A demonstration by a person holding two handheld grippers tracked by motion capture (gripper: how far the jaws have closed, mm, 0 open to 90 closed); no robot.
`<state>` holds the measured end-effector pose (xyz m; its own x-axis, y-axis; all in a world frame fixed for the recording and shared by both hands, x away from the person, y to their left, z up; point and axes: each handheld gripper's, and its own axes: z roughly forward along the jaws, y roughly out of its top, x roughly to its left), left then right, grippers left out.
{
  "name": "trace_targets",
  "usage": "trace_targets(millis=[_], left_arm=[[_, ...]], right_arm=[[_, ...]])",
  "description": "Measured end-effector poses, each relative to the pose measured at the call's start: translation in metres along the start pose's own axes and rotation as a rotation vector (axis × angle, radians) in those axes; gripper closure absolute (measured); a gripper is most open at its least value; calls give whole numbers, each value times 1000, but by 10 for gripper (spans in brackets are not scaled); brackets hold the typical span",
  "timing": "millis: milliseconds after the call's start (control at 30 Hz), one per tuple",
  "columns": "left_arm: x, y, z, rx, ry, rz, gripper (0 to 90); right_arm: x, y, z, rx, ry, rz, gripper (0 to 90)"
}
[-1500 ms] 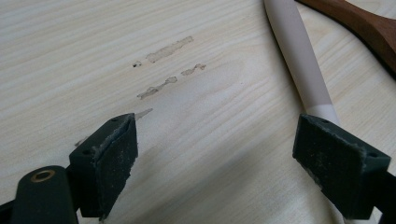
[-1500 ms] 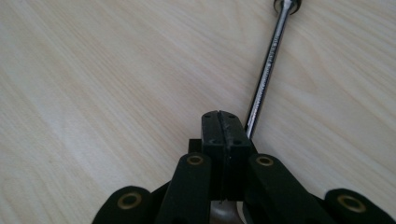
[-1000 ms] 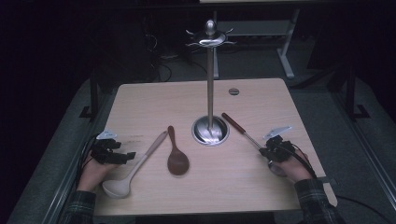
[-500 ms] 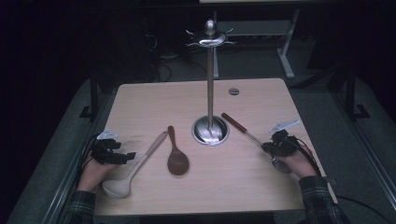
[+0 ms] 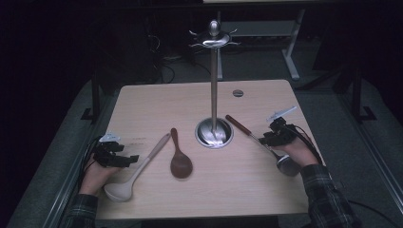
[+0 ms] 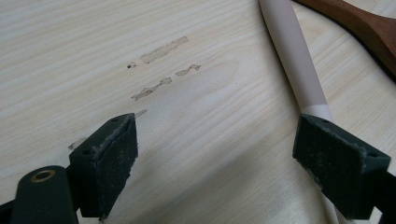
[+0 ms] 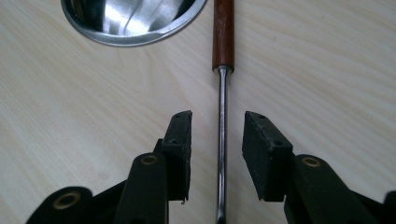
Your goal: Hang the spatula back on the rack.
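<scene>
High view: the right gripper (image 5: 274, 135) hovers over the metal ladle (image 5: 259, 141) lying right of the stand base (image 5: 215, 132); the left gripper (image 5: 119, 159) rests beside the cream ladle (image 5: 138, 168).

Left gripper view: jaws apart, one overlapping the cream ladle's handle.

Right gripper view: jaws, just opening, straddle the shaft untouched.

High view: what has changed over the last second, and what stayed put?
The right gripper has just been opening its jaws; they now straddle the metal shaft of the wooden-handled ladle without pressing it. The hand shifted slightly. The left gripper, open beside the cream ladle, the wooden spoon and the stand kept still.
</scene>
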<state>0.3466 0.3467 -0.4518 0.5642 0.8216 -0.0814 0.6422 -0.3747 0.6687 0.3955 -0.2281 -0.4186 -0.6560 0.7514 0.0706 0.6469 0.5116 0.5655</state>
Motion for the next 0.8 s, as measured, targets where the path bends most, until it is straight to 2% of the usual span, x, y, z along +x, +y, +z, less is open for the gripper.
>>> trace_targets(millis=[67,267,500,567,700,800], left_arm=[[0,0,0,-1,0,1,136],[-1,1,0,-5,-5,1,137],[-1,1,0,-3,-13,0,136],[-1,1,0,-5,-15,-2,137],[-1,1,1,-7,-17,-1,137],[-2,1,1,-9,-18,2,137]], right_arm=[[-1,9,2,31,6,-10,608],[-1,37,13,95,-14,-56,595],[-2,62,32,159,-5,-66,598],[-2,70,40,197,-7,-78,601],[-3,79,54,255,-22,-78,602],[-5,82,62,274,-15,-71,602]])
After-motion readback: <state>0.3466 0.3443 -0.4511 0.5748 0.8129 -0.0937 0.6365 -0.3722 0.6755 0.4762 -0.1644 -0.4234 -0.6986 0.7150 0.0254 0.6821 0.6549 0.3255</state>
